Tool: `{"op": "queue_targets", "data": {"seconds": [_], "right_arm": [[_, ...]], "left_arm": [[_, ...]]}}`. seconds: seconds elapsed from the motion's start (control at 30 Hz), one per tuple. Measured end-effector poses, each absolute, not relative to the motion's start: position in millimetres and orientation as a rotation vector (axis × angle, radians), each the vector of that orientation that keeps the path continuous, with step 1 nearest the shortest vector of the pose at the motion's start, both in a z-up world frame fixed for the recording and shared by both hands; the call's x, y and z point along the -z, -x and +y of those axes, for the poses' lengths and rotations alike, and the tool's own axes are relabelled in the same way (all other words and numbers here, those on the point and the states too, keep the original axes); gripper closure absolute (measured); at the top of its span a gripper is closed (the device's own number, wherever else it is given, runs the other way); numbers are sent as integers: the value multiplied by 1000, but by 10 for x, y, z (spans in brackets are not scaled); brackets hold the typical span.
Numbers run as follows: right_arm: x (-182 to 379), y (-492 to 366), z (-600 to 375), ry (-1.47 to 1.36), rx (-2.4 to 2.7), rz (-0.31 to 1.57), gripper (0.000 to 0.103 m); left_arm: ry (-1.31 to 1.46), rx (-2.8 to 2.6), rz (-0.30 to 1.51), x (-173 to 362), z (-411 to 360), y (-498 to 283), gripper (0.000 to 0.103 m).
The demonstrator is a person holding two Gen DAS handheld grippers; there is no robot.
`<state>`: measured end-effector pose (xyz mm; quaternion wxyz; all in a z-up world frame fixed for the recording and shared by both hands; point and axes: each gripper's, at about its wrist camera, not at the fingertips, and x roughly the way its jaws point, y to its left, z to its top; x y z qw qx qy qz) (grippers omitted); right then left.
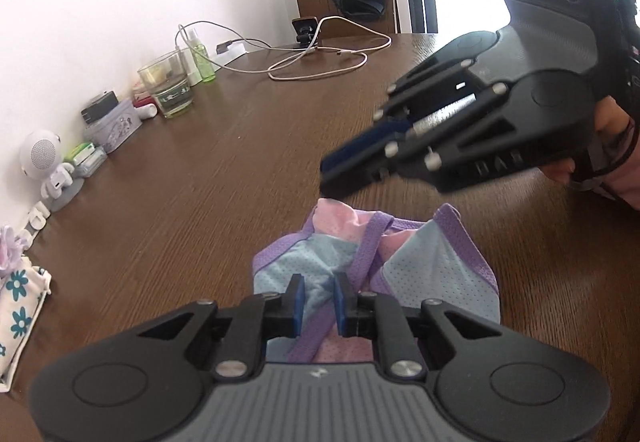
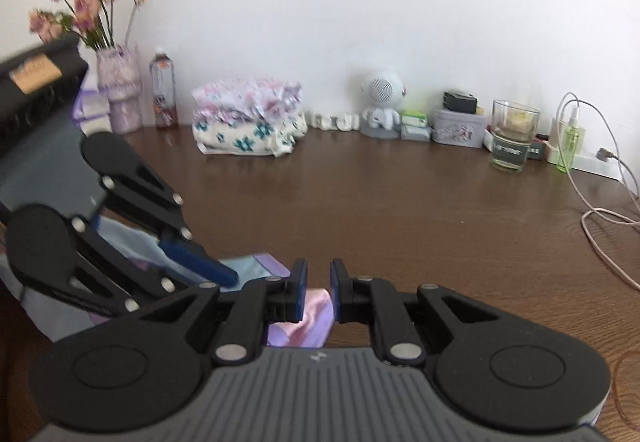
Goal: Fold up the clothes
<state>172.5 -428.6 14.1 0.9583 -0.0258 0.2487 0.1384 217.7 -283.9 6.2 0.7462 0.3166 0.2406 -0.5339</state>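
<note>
One brown wooden table (image 1: pixel 200 170) is bearing one crumpled pastel garment (image 1: pixel 420 266) at its near edge. Two grippers are working there: the left gripper (image 1: pixel 319 300) is standing slightly spread over the cloth; the right gripper (image 2: pixel 319 290) is hovering narrowly parted, gripping nothing. One folded stack (image 2: pixel 248 122) is sitting by the wall.

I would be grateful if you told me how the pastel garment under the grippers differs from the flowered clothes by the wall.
The pastel garment lies crumpled and loose in front of the grippers; the flowered clothes sit in a neat folded stack by the wall. The garment is pink and pale blue mesh with purple trim; the stack is white with teal and pink flower prints. The left gripper has its fingers around part of the garment; nothing touches the stack. Both rest on the brown table.
</note>
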Motion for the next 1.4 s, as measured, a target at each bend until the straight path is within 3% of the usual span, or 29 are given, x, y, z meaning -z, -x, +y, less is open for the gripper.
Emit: {"op": "queue_targets", "data": {"seconds": [0.33, 0.83, 0.9, 1.4], "right_arm": [[-8, -1807, -4107, 136, -324, 616, 92], [-116, -1683, -4140, 91, -362, 508, 92], [-74, -1721, -4074, 122, -362, 543, 88], [21, -1770, -3995, 174, -343, 612, 88]], "left_arm": [[-677, 1101, 516, -133, -2687, -2166, 85], [-672, 1100, 545, -51, -2589, -2139, 91], [-671, 1097, 540, -64, -2575, -2123, 85], [-635, 985, 596, -115, -2168, -2191, 87]]}}
